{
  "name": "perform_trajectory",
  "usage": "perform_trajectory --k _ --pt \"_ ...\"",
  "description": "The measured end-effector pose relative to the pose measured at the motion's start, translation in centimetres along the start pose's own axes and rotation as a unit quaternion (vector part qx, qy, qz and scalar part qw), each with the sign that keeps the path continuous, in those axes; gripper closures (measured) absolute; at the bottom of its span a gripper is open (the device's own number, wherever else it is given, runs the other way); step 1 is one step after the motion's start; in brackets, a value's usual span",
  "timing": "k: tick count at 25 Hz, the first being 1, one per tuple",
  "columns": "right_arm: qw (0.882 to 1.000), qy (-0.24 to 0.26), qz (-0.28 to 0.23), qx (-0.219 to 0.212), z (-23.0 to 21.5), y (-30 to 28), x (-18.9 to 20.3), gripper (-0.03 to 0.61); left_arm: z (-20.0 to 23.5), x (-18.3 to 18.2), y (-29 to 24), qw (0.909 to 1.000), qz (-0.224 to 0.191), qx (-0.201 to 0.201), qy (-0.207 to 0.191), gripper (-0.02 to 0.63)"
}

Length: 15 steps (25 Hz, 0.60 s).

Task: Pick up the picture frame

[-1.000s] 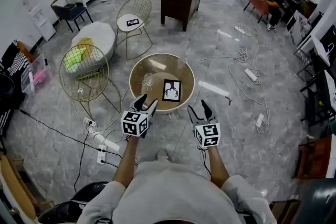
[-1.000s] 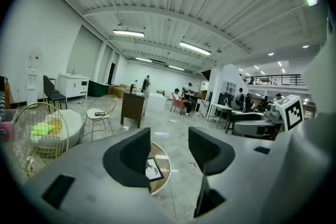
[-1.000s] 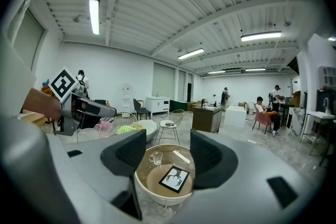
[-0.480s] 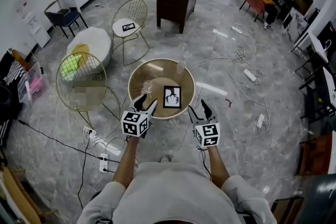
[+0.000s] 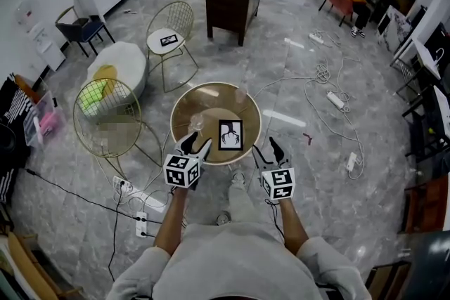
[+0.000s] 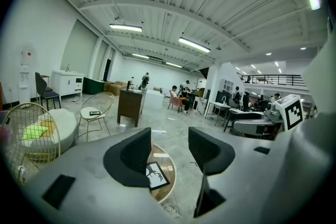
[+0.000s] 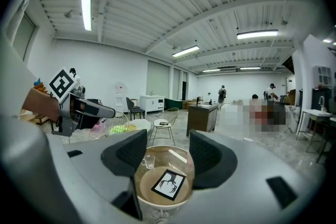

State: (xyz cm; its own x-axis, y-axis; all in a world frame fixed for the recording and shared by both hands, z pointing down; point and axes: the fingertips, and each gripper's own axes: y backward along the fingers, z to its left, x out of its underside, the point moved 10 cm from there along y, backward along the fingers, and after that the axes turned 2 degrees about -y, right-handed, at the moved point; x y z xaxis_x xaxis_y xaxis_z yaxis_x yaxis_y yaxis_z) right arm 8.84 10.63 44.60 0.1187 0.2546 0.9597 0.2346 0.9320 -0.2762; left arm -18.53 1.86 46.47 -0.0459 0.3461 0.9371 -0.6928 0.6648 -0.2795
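Left tool [image 5: 197,142] and right tool [image 5: 265,145] neared one picture frame [image 5: 230,134].

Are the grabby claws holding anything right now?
No, nothing. The left gripper and right gripper are both open and empty. The picture frame lies flat on the round table, untouched.

both hand-held grippers [image 5: 194,145] [image 5: 266,149] gape, empty
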Motion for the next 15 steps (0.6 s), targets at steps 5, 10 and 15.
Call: perform_trajectory --k 5,10,15 --pt "1.0 -0.008 0.006 -0.003 -1.2 -1.9 0.5 0.338 0.7 -0.6 -2.0 1.0 0.004 -0.002 -0.001 0.408" --pt "1.0 -0.014 0.009 -0.006 -2.6 -4.8 0.3 0.339 2.2 -1.2 -4.7 0.9999 0.012 -0.006 0.003 0.408" --pt "1.0 -0.015 0.012 -0.013 -4.7 -8.4 -0.3 0.339 3.9 -2.1 -8.0 0.9997 0.019 -0.01 0.007 0.408"
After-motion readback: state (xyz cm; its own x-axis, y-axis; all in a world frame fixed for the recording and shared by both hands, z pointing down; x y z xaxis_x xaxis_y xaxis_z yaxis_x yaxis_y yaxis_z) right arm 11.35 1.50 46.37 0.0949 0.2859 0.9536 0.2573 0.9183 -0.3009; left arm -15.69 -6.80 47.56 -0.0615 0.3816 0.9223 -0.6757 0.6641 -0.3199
